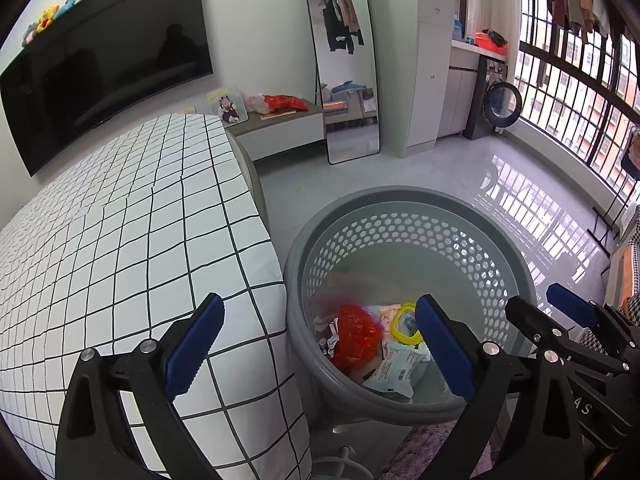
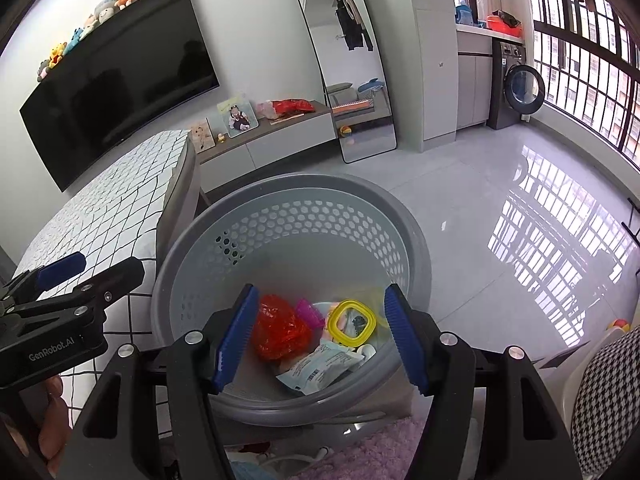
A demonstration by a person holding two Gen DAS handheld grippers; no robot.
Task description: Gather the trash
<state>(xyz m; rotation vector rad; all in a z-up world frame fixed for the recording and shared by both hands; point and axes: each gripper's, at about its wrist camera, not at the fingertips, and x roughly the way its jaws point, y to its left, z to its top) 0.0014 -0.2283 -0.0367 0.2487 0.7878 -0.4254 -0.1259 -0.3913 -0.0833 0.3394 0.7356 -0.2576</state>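
A grey perforated basket (image 1: 412, 200) stands on the floor beside the table and also shows in the right wrist view (image 2: 288, 184). Inside lie a red crumpled plastic bag (image 1: 354, 336) (image 2: 280, 330), a yellow-rimmed lid (image 1: 404, 320) (image 2: 352, 322), a pale blue printed pouch (image 1: 396, 370) (image 2: 320, 368) and a pink piece (image 2: 308, 314). My left gripper (image 1: 320, 344) is open and empty, spanning the table corner and the basket's near rim. My right gripper (image 2: 322, 336) is open and empty above the basket; it shows at the right of the left wrist view (image 1: 552, 304).
A table with a white grid-pattern cloth (image 1: 120, 240) is left of the basket. A TV (image 1: 100, 64), a low cabinet (image 1: 280, 124), a floor mirror (image 1: 348, 60) and a washing machine (image 1: 496, 100) line the far wall. A purple rug (image 2: 360, 448) and a houndstooth chair (image 2: 604, 392) are close by.
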